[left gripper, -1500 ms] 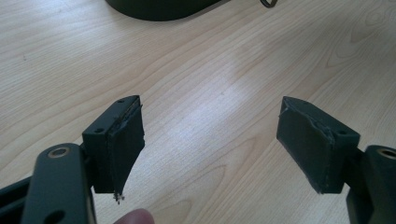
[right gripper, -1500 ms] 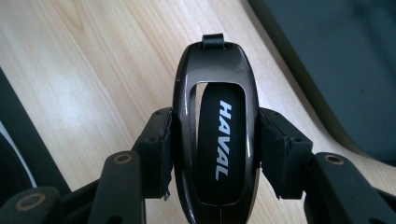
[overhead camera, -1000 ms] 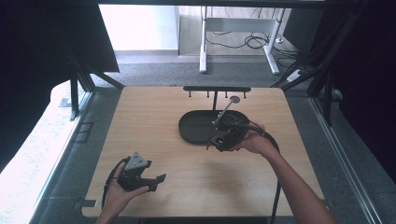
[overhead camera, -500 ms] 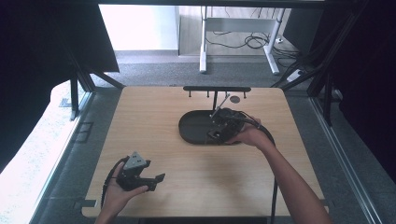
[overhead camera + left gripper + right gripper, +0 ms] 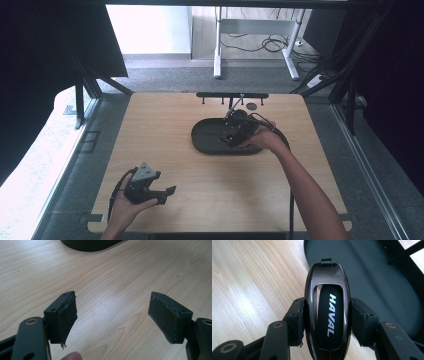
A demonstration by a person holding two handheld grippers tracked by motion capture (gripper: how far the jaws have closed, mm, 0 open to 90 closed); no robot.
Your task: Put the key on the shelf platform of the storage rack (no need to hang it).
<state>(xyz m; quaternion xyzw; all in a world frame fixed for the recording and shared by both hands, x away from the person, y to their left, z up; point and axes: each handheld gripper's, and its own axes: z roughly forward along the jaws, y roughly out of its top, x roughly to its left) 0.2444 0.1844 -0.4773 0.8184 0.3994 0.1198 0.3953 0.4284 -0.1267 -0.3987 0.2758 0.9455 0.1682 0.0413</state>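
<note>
A glossy dark car key fob (image 5: 327, 312) with white "HAVAL" lettering is clamped between the pads of my right gripper (image 5: 327, 321). That right gripper (image 5: 235, 134) hovers over the right half of a black oval tray (image 5: 207, 137) in the middle of the wooden table. The tray (image 5: 372, 280) lies just behind the fob in the right gripper view. My left gripper (image 5: 160, 192) rests near the table's front left, held in a hand. Its jaws stand wide apart over bare wood, nothing between them, midpoint (image 5: 112, 317).
A black rack with small pegs (image 5: 232, 96) stands along the table's far edge, a small dark disc (image 5: 251, 106) near it. A cable trails from the right hand toward the front edge. The tray's rim (image 5: 90, 245) lies ahead of the left gripper.
My right gripper has moved left and toward the far side, over the tray, still holding the fob. The left gripper has stayed put.
</note>
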